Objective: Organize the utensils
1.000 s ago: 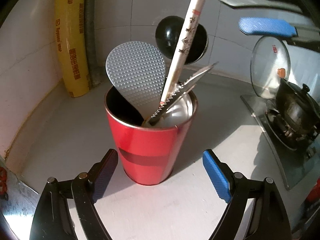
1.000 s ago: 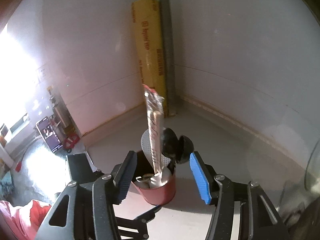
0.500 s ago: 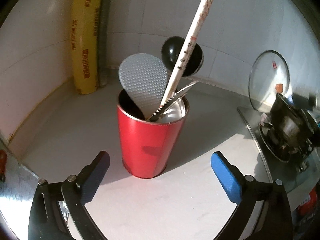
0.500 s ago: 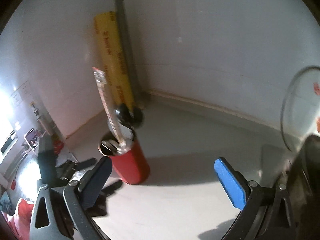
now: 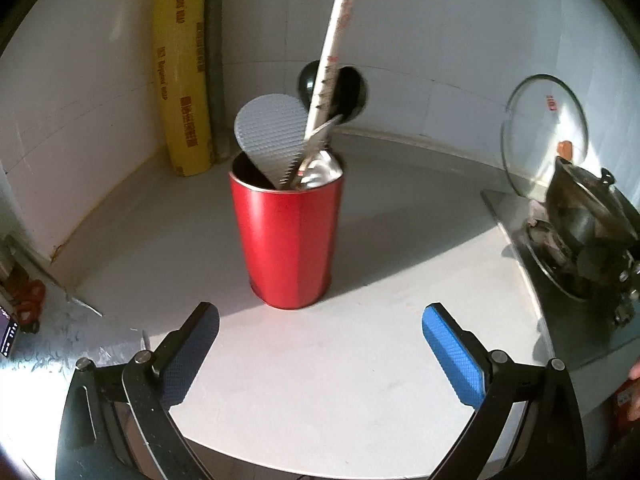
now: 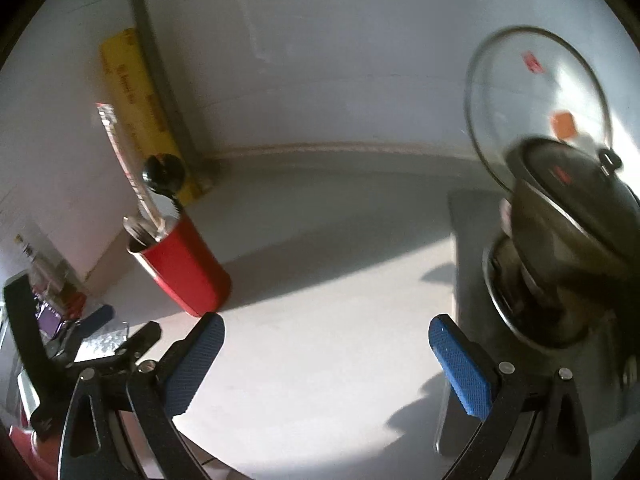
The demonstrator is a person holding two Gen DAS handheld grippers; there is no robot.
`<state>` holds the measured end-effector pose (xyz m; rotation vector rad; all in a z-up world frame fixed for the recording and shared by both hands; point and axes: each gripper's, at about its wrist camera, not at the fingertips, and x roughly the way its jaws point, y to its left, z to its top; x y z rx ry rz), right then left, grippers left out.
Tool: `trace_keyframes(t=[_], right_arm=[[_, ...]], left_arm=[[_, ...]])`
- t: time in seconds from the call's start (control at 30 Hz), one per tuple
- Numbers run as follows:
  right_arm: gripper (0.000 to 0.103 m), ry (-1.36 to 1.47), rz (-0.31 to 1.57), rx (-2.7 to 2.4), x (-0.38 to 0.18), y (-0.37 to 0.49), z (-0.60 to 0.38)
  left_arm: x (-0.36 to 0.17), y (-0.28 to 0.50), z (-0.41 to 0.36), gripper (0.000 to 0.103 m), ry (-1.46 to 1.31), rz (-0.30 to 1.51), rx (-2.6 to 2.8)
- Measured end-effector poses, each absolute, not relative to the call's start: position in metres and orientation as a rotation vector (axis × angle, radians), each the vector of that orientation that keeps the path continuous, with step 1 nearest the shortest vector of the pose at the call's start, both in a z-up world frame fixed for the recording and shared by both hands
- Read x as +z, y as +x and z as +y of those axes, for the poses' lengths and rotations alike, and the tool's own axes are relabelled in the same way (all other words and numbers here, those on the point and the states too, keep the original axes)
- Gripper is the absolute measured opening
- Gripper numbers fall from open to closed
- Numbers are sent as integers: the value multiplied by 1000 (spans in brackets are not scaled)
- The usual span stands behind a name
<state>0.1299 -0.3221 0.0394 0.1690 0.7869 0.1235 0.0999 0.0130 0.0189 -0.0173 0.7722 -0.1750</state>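
L gripper [image 5: 320,354]: fingers wide apart, nothing between them; jaws had just been opening. Red cup [image 5: 287,240] stood upright on the white counter [image 5: 320,392], dead ahead at 12 o'clock from the L fingers, near but not touching, gap of bare counter between.

Cup contents, all poking up past the rim: grey dimpled rice paddle [image 5: 269,136] at approx 11 o'clock in the cup, black ladle [image 5: 332,86] at the back, wrapped chopsticks [image 5: 332,54] with long axis near vertical, tilted slightly toward 1 o'clock, plus a toothed metal tool [image 5: 310,148] leaning the same way. Utensils looked already gathered in the cup.

R gripper [image 6: 324,364]: fingers also wide apart and empty; jaws had just been opening. From the R view the cup [image 6: 184,270] lay off at 10 o'clock, well apart. Judged: L hand nearer, and squarer to the cup.

Surroundings: yellow roll of wrap [image 5: 182,68] stood in the wall corner at 11 o'clock behind the cup, apart from it. Glass lid [image 5: 544,136] leaned on the wall at 2 o'clock; dark pot [image 6: 568,240] on the stove [image 5: 560,280] at 3 o'clock, close to the R blue finger [image 6: 460,368] side in the R view.

Obstruction: none on the counter betw. L fingers and cup. Judged risk: tall chopsticks, top-heavy, likely to tip if the cup got nudged.
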Motion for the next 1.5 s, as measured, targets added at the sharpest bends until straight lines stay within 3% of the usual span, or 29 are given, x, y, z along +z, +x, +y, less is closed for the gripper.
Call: trace_keyframes(t=[0.53, 1.5], right_arm=[[103, 256, 798, -4, 26, 85, -322], [103, 240, 841, -215, 27, 80, -272]], left_arm=[[30, 68, 17, 101, 97, 822, -143], [16, 111, 43, 101, 185, 814, -289]])
